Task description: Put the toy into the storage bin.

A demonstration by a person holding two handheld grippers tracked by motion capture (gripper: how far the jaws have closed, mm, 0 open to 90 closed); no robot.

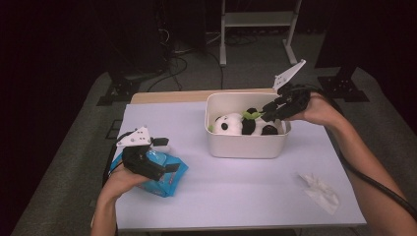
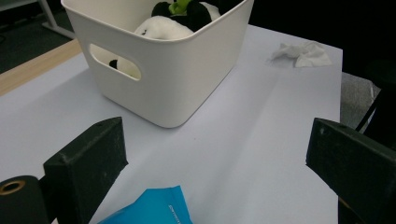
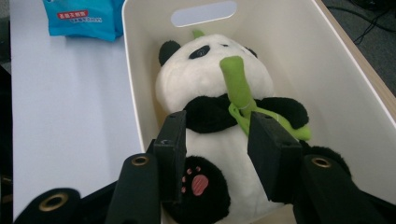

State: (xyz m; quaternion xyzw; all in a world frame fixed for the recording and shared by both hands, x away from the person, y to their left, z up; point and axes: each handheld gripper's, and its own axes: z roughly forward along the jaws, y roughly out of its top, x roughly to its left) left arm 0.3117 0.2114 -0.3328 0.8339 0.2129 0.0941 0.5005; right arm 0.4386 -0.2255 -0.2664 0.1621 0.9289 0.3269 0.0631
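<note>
A stuffed panda [image 1: 241, 124] holding a green bamboo stalk [image 3: 238, 88] lies on its back inside a white plastic bin [image 1: 246, 147]. My right gripper [image 3: 219, 140] reaches in over the bin's right rim, just above the panda's belly [image 3: 224, 163]. Its jaws stand apart on either side of the belly, and the pads do not press on it. My left gripper [image 1: 169, 155] sits at the table's left over a blue wet-wipe pack [image 1: 169, 179]. Its jaws are wide open with nothing between them, and the pack's corner [image 2: 149, 210] lies below them.
A crumpled white tissue [image 1: 319, 189] lies near the front right of the white table top [image 1: 236, 196]. The bin has a handle slot [image 2: 114, 63] in its side. Beyond the table are a dark floor, cables and a metal stand [image 1: 255, 19].
</note>
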